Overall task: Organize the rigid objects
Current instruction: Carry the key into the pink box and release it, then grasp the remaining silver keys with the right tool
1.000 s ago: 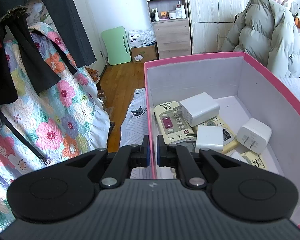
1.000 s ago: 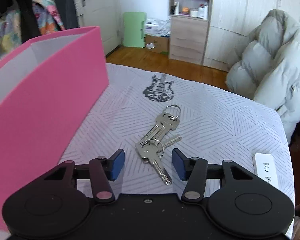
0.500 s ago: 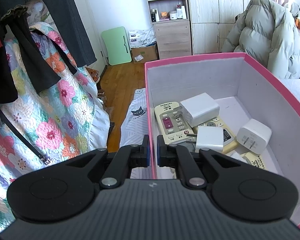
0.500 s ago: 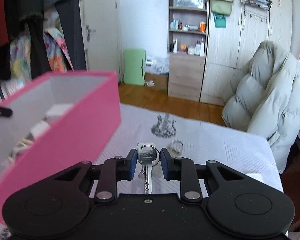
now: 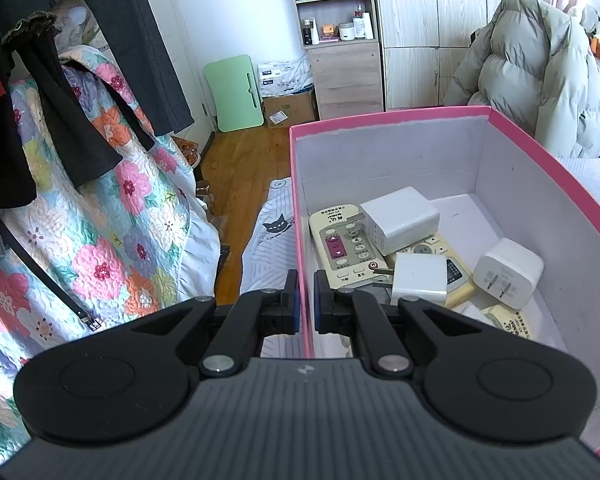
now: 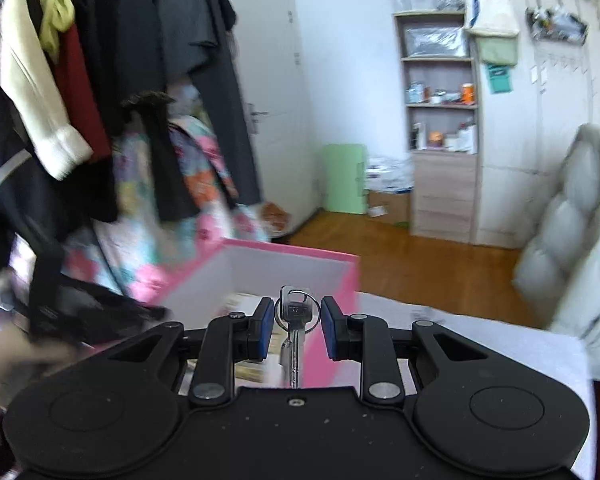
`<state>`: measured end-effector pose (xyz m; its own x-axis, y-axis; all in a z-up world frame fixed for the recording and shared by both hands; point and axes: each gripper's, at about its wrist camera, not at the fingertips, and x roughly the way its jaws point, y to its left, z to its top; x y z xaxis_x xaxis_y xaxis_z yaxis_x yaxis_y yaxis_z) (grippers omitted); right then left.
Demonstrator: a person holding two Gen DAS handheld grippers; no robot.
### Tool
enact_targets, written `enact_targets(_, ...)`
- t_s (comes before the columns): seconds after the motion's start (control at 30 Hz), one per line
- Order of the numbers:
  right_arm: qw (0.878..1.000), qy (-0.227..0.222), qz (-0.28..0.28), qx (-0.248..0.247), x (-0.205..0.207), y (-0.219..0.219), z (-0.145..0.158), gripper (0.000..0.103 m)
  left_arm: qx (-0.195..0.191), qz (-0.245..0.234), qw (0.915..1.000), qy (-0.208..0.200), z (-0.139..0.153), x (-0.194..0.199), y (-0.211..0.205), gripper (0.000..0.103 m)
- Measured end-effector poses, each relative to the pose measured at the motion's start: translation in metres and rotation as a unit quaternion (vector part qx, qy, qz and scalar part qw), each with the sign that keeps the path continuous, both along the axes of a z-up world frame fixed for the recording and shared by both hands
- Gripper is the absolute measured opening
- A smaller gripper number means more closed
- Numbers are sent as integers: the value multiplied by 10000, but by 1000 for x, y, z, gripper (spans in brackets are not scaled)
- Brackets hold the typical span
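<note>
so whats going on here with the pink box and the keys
A person is tidying small items into the pink box. The left gripper is clamped on the box's near wall, steadying it. The right gripper is over the box with the keys between its fingers, which look parted. Chargers and remotes already lie inside.

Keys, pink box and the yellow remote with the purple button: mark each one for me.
keys (image 6: pixel 295 314), right wrist view, on the head of the key between the jaws.
pink box (image 5: pixel 396 117), left wrist view, on its far rim.
yellow remote (image 5: pixel 342 246), left wrist view, on its button face.
</note>
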<state>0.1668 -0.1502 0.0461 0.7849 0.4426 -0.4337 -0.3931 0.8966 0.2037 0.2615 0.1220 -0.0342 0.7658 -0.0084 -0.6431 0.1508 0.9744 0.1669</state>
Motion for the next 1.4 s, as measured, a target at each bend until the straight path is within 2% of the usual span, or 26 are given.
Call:
enact_targets(0.1, 9994, 104, 305, 128, 5, 14, 2, 30, 6, -5, 10000, -1, 0, 0, 0, 6)
enact_targets(0.23, 9971, 425, 598, 181, 10, 35, -12, 30, 1, -2, 10000, 1, 0, 0, 0, 6)
enact_targets(0.43, 9946, 888, 497, -222, 30, 60, -45, 30, 7, -3, 10000, 1, 0, 0, 0, 6)
enact_targets(0.5, 9939, 910, 447, -429, 36, 64, -52, 30, 26, -7, 10000, 11, 0, 0, 0, 6)
enact_targets(0.6, 9945, 871, 334, -486, 45, 66, -57, 30, 36, -12, 10000, 12, -1, 0, -2, 6)
enact_targets(0.7, 9977, 479, -193, -441, 50, 52, -45, 35, 14, -6, 10000, 11, -1, 0, -3, 6)
enact_targets(0.8, 9980, 315, -549, 1, 49, 25, -32, 41, 5, -7, 10000, 11, -1, 0, -5, 6)
enact_targets(0.9, 9947, 574, -822, 209, 55, -5, -29, 42, -1, -7, 10000, 10, -1, -1, -6, 6)
enact_targets(1.03, 9883, 1027, -1121, -155, 68, -37, -39, 43, -17, -11, 10000, 6, 0, -1, -7, 6)
enact_targets(1.23, 9734, 1923, -1247, 11, 95, -78, -74, 48, -39, -12, 10000, -5, 1, -2, -6, 6)
enact_targets(1.4, 9670, 2229, -1226, 106, 109, -89, -108, 50, -48, -16, 10000, -5, 1, -2, -6, 6)
